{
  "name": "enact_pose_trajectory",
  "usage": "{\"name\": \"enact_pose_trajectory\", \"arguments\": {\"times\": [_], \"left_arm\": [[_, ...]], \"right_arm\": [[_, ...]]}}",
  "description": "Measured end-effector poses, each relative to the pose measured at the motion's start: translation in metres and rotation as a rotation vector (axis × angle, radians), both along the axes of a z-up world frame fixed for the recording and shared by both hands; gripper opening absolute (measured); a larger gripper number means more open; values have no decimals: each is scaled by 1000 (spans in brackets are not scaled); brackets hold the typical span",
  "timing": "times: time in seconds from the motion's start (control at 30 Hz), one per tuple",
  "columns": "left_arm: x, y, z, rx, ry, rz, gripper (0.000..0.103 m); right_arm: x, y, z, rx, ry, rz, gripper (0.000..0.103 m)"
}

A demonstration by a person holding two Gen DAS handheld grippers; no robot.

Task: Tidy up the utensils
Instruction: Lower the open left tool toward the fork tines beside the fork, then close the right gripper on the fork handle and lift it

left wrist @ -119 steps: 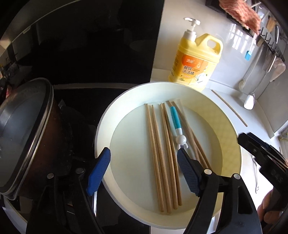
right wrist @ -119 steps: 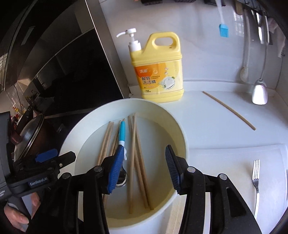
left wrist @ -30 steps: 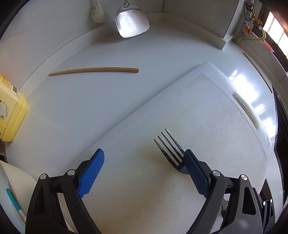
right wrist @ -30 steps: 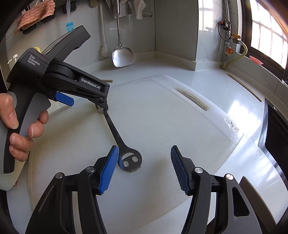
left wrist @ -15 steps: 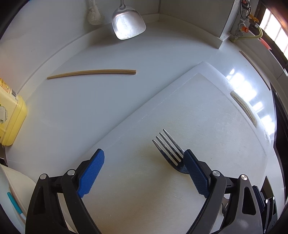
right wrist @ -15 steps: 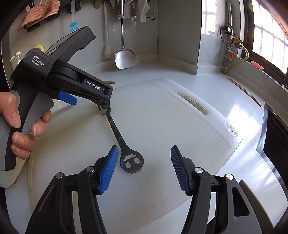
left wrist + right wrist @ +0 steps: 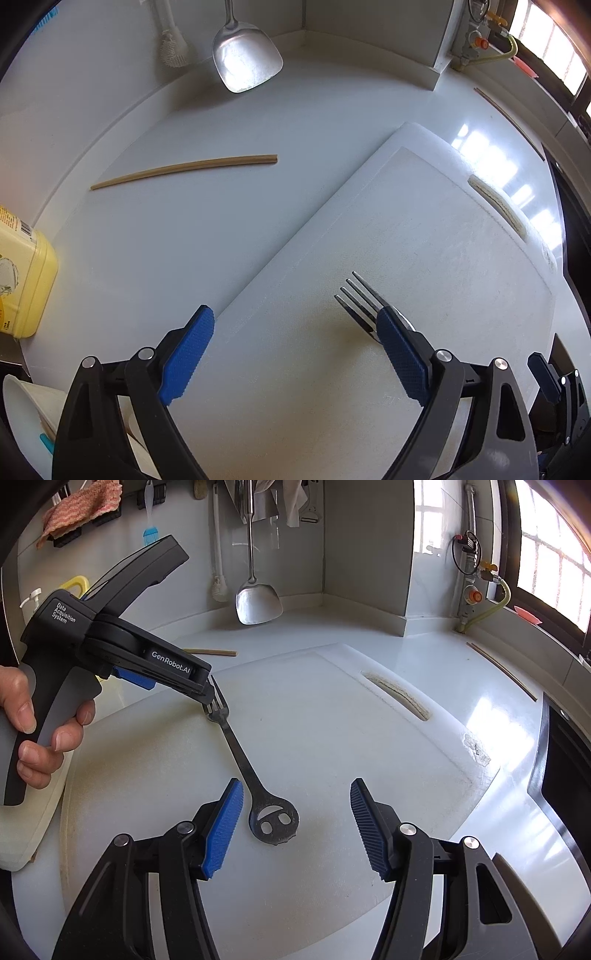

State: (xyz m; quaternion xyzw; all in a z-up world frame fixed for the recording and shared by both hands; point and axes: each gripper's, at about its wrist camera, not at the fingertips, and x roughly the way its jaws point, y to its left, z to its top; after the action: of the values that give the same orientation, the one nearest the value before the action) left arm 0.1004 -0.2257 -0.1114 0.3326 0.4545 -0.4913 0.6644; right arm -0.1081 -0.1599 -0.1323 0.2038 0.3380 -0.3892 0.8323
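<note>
The fork [image 7: 242,755] lies flat on the cutting board [image 7: 369,738], long axis running from near, at its round handle end, to far left, at the tines. I hold the left gripper [image 7: 295,350] wide open and empty, its right finger [image 7: 400,354] over the tines. The right gripper [image 7: 295,827], also open and empty, brackets the handle end.
</note>
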Motion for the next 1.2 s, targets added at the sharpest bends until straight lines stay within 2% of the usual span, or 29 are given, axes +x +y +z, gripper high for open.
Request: {"name": "enact_pose_trajectory", "arguments": {"times": [0.27, 0.53, 0.77, 0.97, 1.2], "left_arm": [[-1, -2, -4, 1, 43, 5, 88], [-5, -6, -6, -5, 83, 62, 88], [-8, -12, -6, -21, 79, 100, 88], [-11, -11, -6, -28, 73, 174, 88], [-21, -8, -6, -23, 9, 195, 79]], "right_arm": [[5, 1, -3, -7, 14, 9, 58], [3, 1, -4, -8, 13, 4, 58], [3, 2, -6, -8, 20, 6, 58], [3, 2, -6, -13, 24, 13, 58], [6, 0, -7, -21, 39, 55, 58]]}}
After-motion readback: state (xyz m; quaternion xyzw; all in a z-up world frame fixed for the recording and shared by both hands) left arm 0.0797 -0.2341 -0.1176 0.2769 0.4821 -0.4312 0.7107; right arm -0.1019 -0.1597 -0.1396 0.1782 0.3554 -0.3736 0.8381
